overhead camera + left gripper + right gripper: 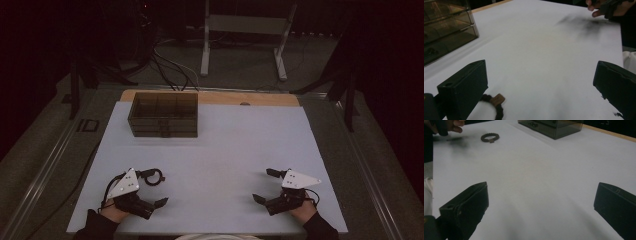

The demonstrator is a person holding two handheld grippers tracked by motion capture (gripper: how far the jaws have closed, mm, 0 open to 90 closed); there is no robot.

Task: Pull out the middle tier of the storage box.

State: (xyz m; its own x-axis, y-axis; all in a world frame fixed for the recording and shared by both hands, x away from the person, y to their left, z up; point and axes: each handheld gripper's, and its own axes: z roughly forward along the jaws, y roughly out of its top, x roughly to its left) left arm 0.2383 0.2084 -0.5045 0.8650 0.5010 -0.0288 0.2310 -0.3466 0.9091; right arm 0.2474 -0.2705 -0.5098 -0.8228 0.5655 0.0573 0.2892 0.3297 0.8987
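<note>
Left claw: the left gripper [156, 189] rests low at about 7 o'clock on the table [225, 140], jaws spread wide and holding nothing, probably so they can close around something.
Bracelet: the dark beaded bracelet [153, 176] lies flat on the white sheet, just beside the left gripper's far jaw, at its 12 o'clock; in the left gripper view it sits at the foot of the left-hand jaw [495, 105], not between the jaws.
Why so near: the spread jaws sit next to the bracelet, so it looks like the thing to be picked up.
Right claw: the right gripper [266, 186] sits at about 5 o'clock, jaws spread, empty, well apart from the bracelet; it seems to be waiting.
Box: the smoky clear drawer box [164, 115] stands at 11 o'clock, well apart from both hands; likely where the bracelet goes.
</note>
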